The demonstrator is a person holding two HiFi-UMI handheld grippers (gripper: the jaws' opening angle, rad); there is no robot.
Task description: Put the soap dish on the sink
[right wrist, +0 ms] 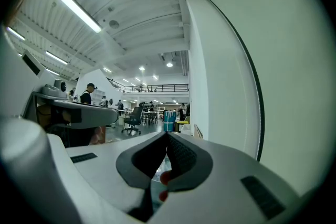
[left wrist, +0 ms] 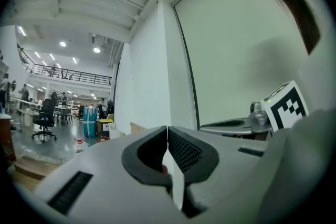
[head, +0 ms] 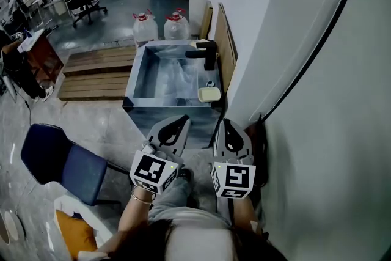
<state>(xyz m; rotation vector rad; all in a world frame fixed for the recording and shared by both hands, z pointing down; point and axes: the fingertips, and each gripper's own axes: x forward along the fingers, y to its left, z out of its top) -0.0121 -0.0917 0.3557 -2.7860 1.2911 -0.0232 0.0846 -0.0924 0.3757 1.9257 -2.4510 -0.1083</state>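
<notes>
both grippers held low in front of the person, short of the sink (head: pixel 131 86). left gripper (head: pixel 178 126) jaws pressed together, nothing between them (left wrist: pixel 167 131). right gripper (head: pixel 227 129) jaws also pressed together, empty (right wrist: pixel 167 137). soap dish (head: pixel 209 95), cream, sits on the sink's right rim near the near right corner, well apart from both grippers; can't tell if anything is in it. black faucet (head: pixel 205 53) on the same rim farther back, spout over the basin. basin looks pale and streaky, can't tell if there is water. two clear jugs (head: pixel 145 26) with red caps stand on the floor beyond the sink's far edge. blue chair (head: pixel 61 162) on the floor to the left.
</notes>
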